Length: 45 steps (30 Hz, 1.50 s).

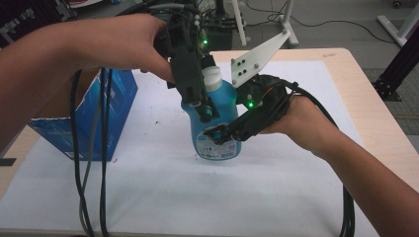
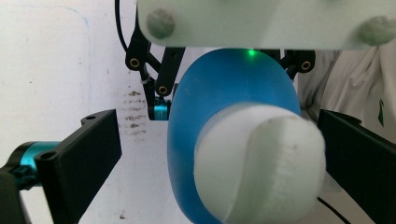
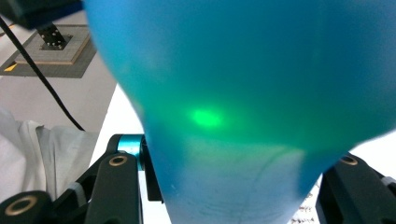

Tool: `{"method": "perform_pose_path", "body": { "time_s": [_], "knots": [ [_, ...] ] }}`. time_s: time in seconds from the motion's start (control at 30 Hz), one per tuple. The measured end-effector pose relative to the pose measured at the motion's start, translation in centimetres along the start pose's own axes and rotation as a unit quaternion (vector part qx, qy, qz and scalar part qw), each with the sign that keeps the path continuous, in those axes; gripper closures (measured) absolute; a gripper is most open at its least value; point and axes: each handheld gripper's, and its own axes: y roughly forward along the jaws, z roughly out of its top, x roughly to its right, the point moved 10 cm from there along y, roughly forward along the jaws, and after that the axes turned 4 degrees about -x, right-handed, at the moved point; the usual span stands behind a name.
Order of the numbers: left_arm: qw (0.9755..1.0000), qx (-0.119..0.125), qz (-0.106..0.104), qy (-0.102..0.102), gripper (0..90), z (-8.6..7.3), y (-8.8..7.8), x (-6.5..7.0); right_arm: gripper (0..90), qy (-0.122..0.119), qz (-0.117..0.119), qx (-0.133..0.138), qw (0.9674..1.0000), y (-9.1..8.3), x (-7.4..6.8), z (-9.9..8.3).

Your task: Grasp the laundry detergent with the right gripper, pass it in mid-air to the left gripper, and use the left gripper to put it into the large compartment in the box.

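A blue bottle point(image 1: 217, 136) with a white cap point(image 1: 212, 77) stands upright on the white sheet point(image 1: 197, 197) at mid-table. My right gripper point(image 1: 225, 122) comes in from the right and is shut on the bottle's body; in the right gripper view the blue bottle point(image 3: 243, 93) sits between its jaws. My left gripper point(image 1: 206, 94) points down over the bottle from above. In the left gripper view its black jaws straddle the white cap point(image 2: 259, 163): the left jaw stands clear of it and the right one lies close beside it, so the left gripper point(image 2: 219, 154) is open.
An open blue cardboard box point(image 1: 84, 118) stands at the left of the sheet. Black cables point(image 1: 79, 168) hang down from the left hand across the sheet's left side. The tan table edge point(image 1: 375, 108) runs along the right, with stands and cables on the floor beyond.
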Motion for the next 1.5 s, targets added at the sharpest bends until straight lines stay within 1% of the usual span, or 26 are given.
{"method": "perform_pose_path", "body": {
  "time_s": [0.2,0.23,0.27,0.33,0.4,0.5,0.53,0.7,0.73,0.87,0.9,0.97,1.0,1.1,1.27,1.3,1.5],
  "knots": [
    [1.0,-0.001,0.0,0.002,1.7,0.21,0.27,-0.1,46.1,0.001,0.006,0.0,1.0,0.09,-0.11,0.0],
    [1.0,-0.005,-0.002,0.006,1.7,0.14,0.35,-0.01,46.1,0.001,0.006,0.0,1.0,0.07,-0.14,0.02],
    [1.0,-0.005,-0.002,0.006,1.9,0.14,0.35,-0.01,46.1,0.001,0.006,0.0,1.0,0.07,-0.14,0.02],
    [0.9999,-0.009,-0.001,0.01,4.2,0.01,0.45,-0.03,46.1,0.001,0.005,0.002,1.0,0.06,-0.11,0.07],
    [0.9999,-0.004,0.0,0.011,11.6,0.05,0.36,-0.08,46.1,0.001,0.006,0.0,1.0,0.11,-0.13,0.03],
    [0.9999,-0.006,0.0,0.01,14.5,0.0,0.37,-0.11,46.1,0.001,0.007,0.0,1.0,0.16,-0.15,0.02],
    [0.9999,-0.008,-0.001,0.012,17.5,-0.09,0.42,-0.12,46.1,0.001,0.007,0.001,1.0,0.18,-0.13,0.05],
    [0.9999,-0.011,0.003,0.01,17.5,-0.13,0.52,-0.24,46.1,0.002,0.008,0.004,1.0,0.17,-0.14,0.14],
    [0.9998,-0.013,0.002,0.012,19.3,-0.14,0.55,-0.24,46.1,0.001,0.009,0.003,1.0,0.18,-0.17,0.11],
    [0.9998,-0.015,0.003,0.012,19.6,-0.13,0.66,-0.24,46.0,0.002,0.01,0.002,0.9999,0.19,-0.19,0.07],
    [0.9998,-0.015,0.0,0.014,21.6,-0.12,0.65,-0.16,46.1,0.002,0.009,0.002,1.0,0.18,-0.14,0.08],
    [0.9998,-0.014,0.003,0.014,22.0,-0.08,0.65,-0.17,46.1,0.003,0.009,0.003,0.9999,0.17,-0.16,0.11],
    [0.9998,-0.014,0.001,0.014,22.1,-0.08,0.61,-0.14,46.1,0.001,0.007,0.003,1.0,0.18,-0.08,0.1],
    [0.9998,-0.011,0.0,0.017,26.2,-0.06,0.54,-0.01,46.0,0.003,0.007,0.004,1.0,0.18,-0.03,0.08],
    [0.9997,-0.013,-0.006,0.021,30.1,-0.13,0.51,0.1,46.1,0.004,0.008,0.005,0.9999,0.23,-0.01,0.09],
    [0.9996,-0.014,-0.007,0.024,30.6,-0.15,0.54,0.15,46.1,0.002,0.009,0.005,0.9999,0.29,-0.02,0.08],
    [0.9996,-0.012,-0.012,0.021,31.5,-0.2,0.61,0.24,46.1,0.0,0.009,0.005,0.9999,0.32,-0.02,0.08]
  ]
}}
